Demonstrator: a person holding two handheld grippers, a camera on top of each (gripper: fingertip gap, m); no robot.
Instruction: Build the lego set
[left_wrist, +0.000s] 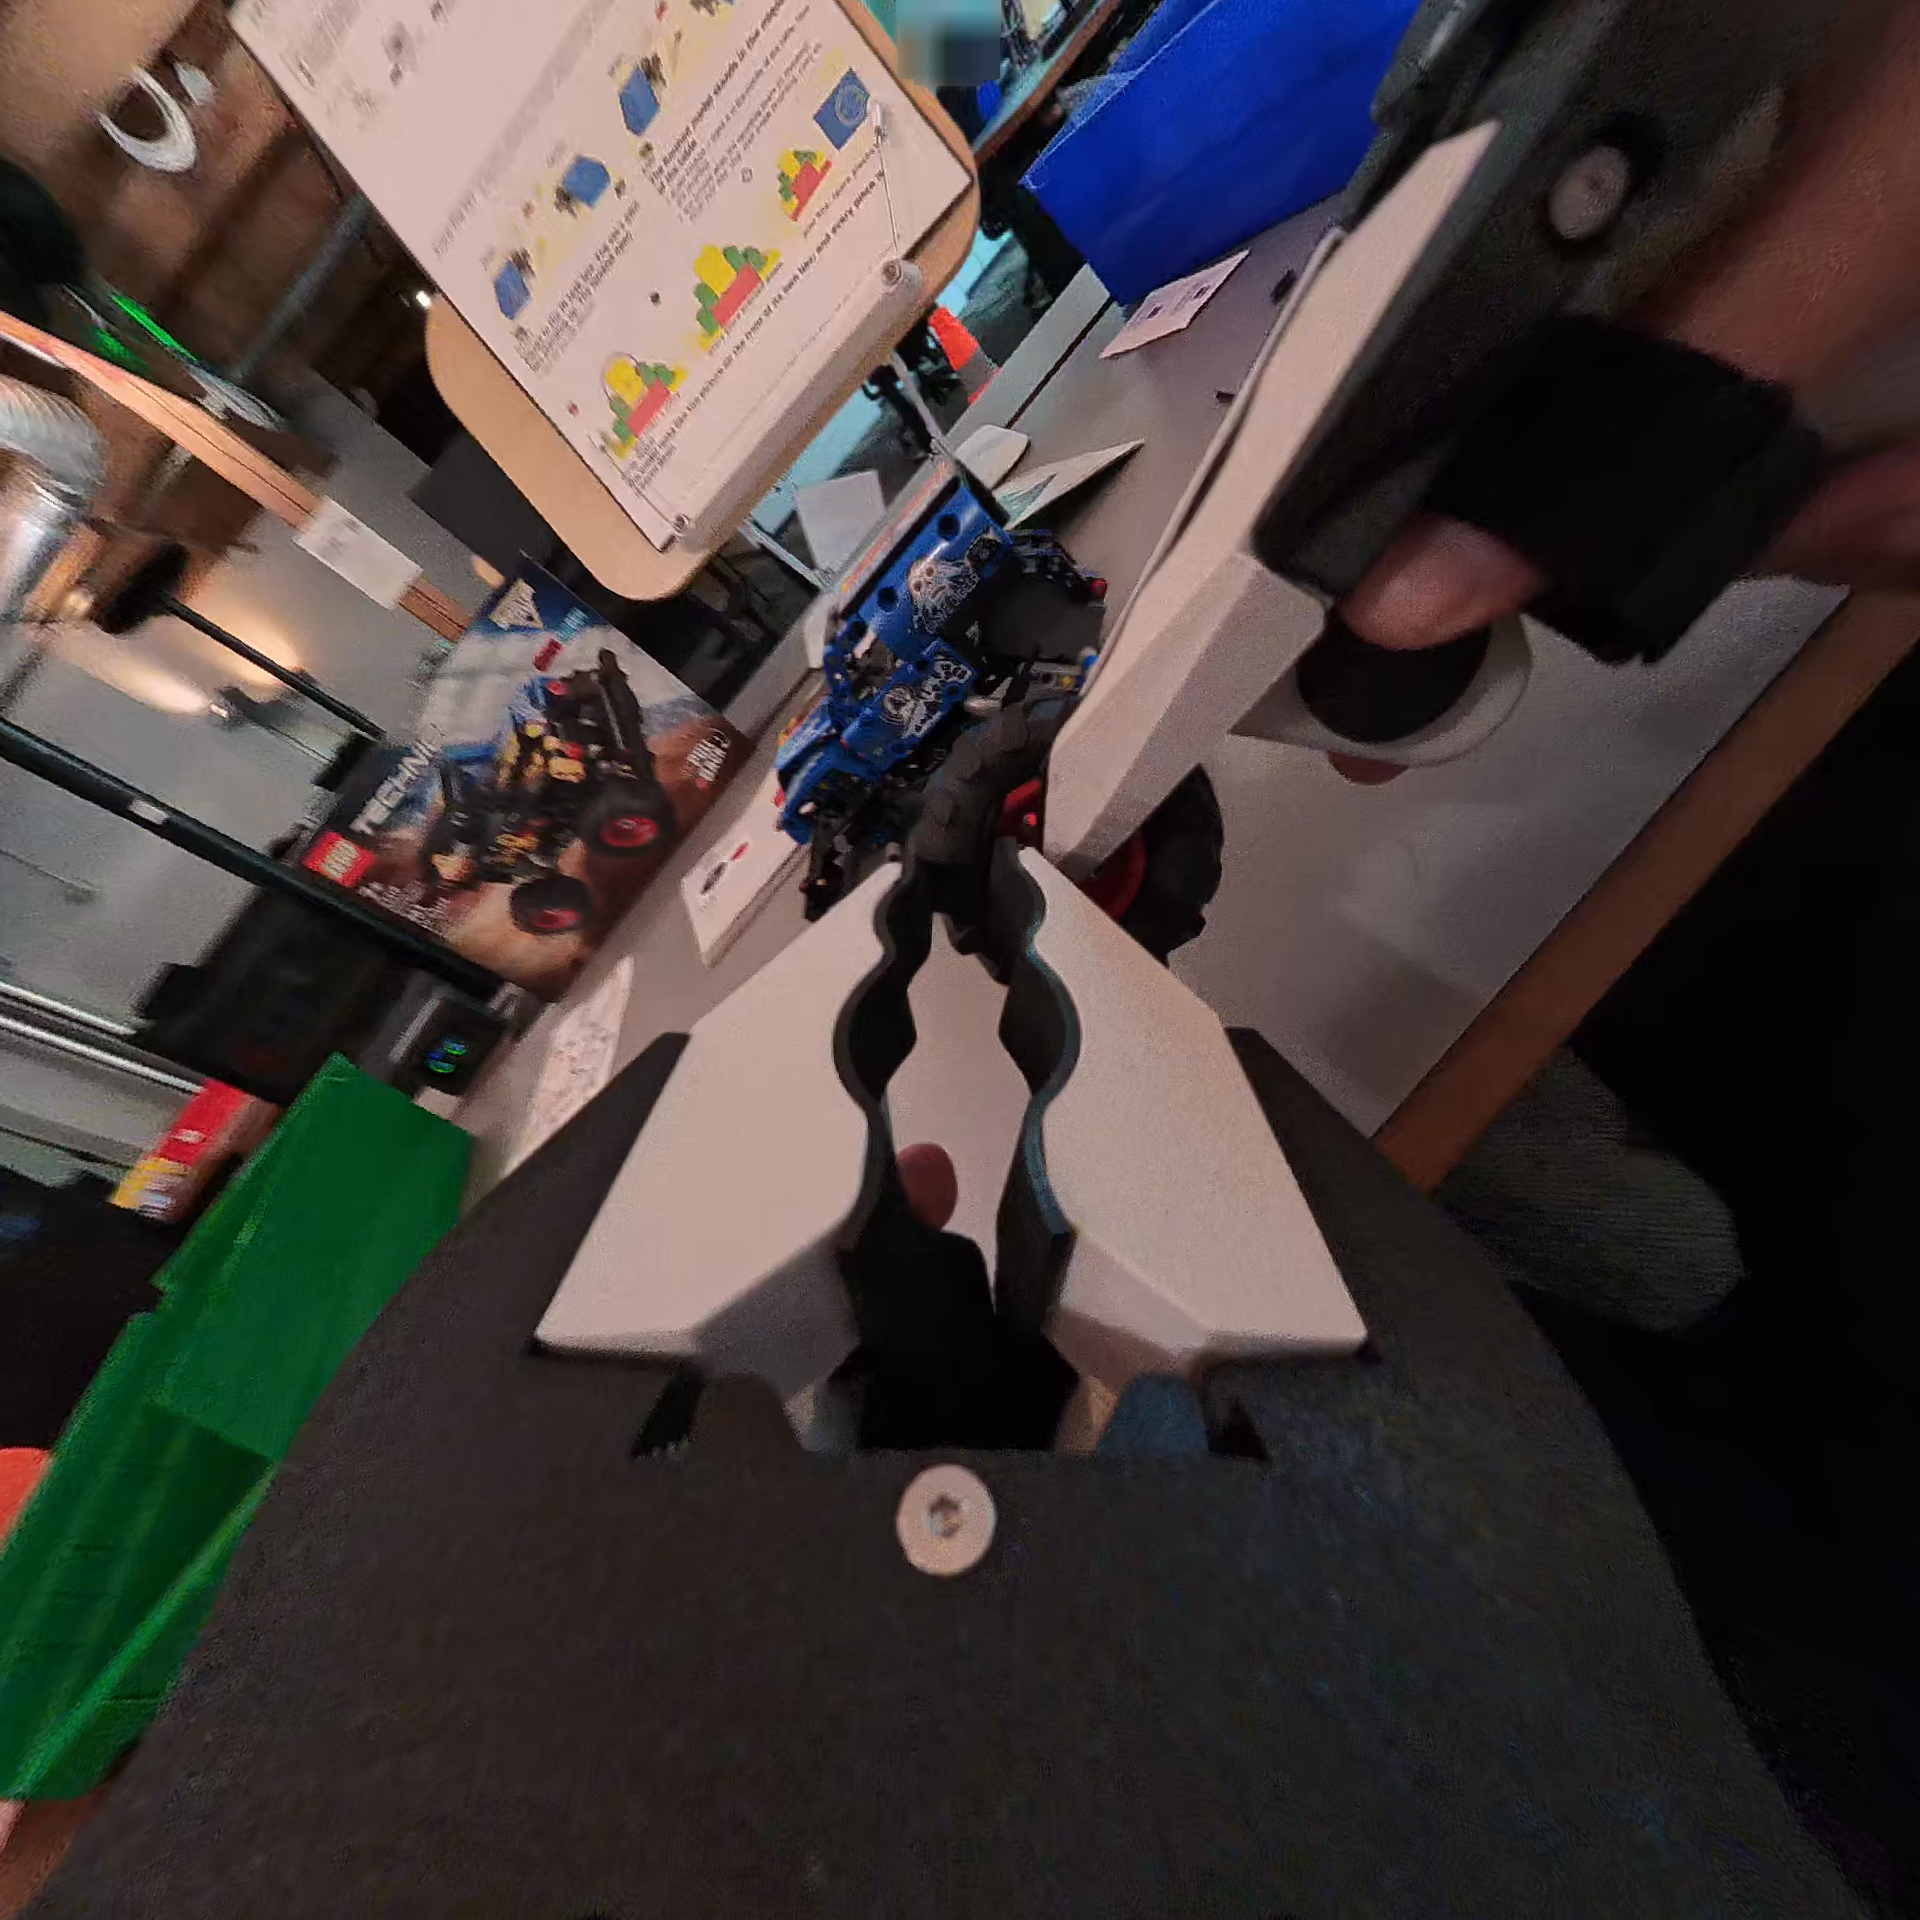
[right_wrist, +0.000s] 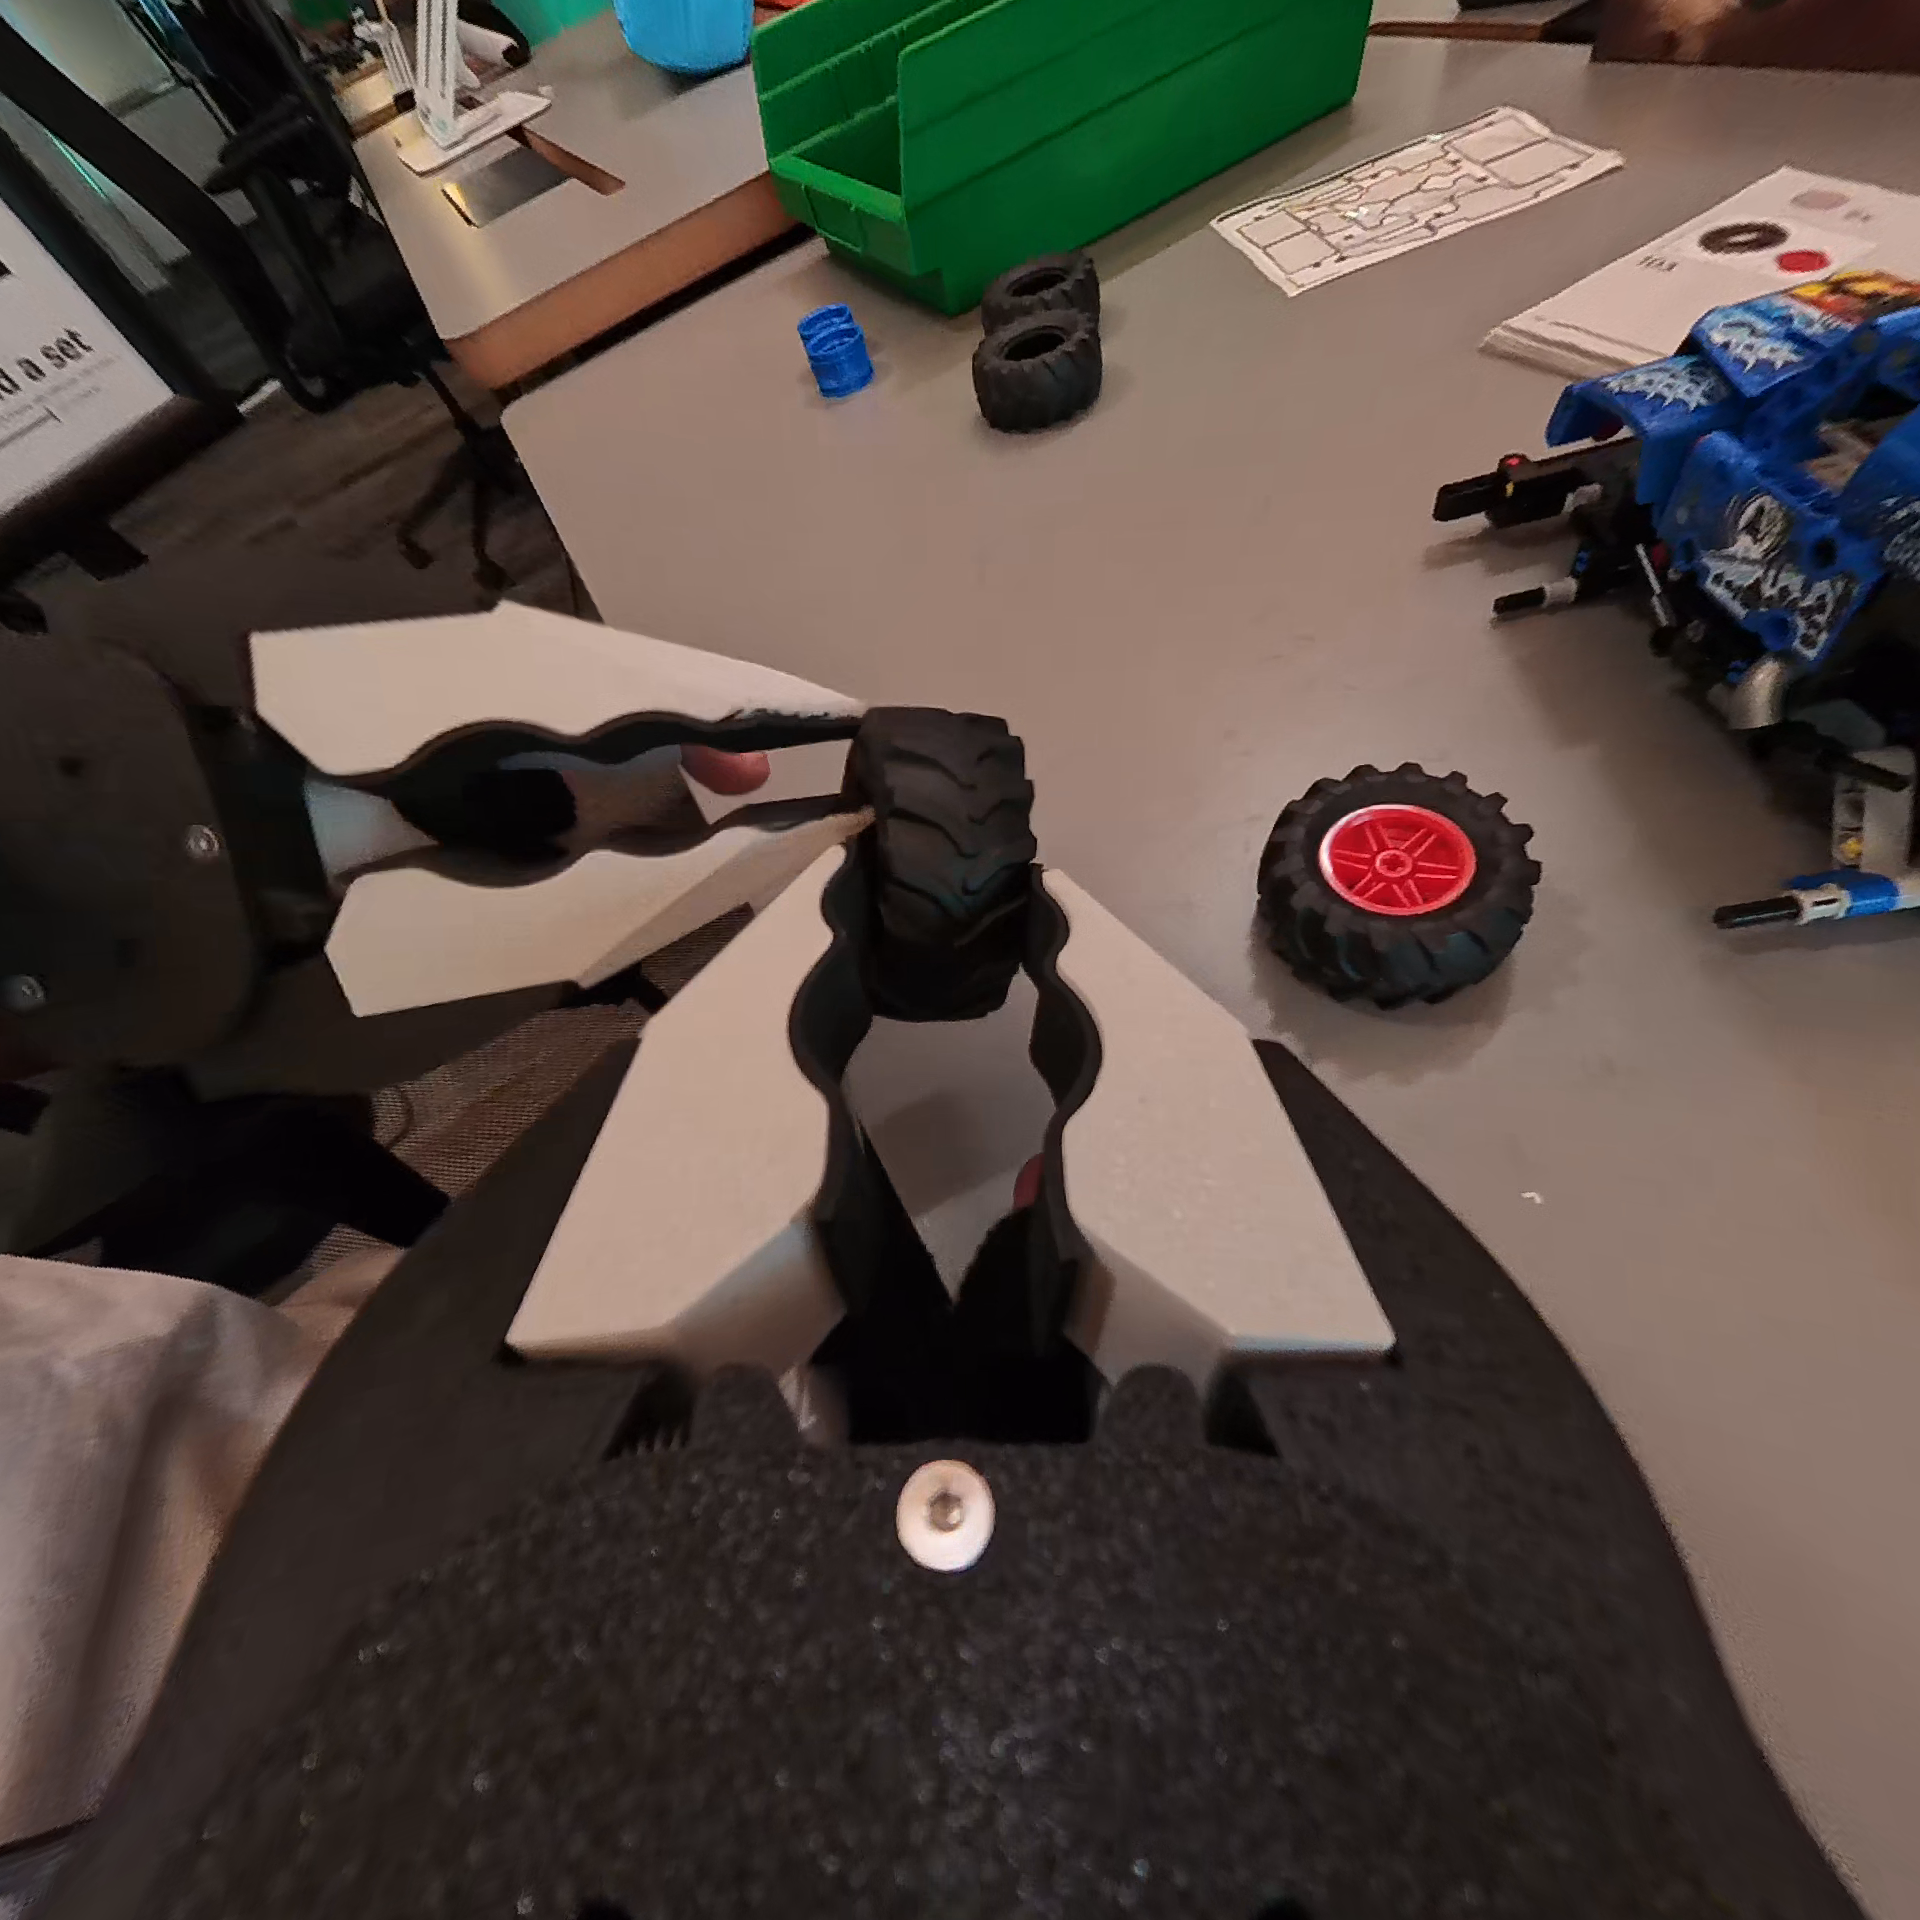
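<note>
1. Left wrist view: the left gripper (left_wrist: 961, 894) has its tips nearly together on the wall of a black tyre (left_wrist: 971, 800), seen edge-on and partly hidden. The right gripper (left_wrist: 1101, 831) crosses from the upper right. The blue truck (left_wrist: 914, 665) stands beyond on the table (left_wrist: 1403, 935).

2. Right wrist view: the right gripper (right_wrist: 951, 883) is part open, its jaws bearing on the tyre's (right_wrist: 951, 831) treaded sides, clear of the table (right_wrist: 1039, 582). The left gripper (right_wrist: 857, 769) pinches the tyre's rim from the left. A finished wheel (right_wrist: 1397, 883) with a red hub lies near; two bare tyres (right_wrist: 1034, 338) sit by the green bin (right_wrist: 1039, 125).

3. Handling, as I judge it: the tyre is light, soft rubber, grippy not slippery, and squashes if pinched hard. Hold across the tread and leave the bore free for a hub.
</note>
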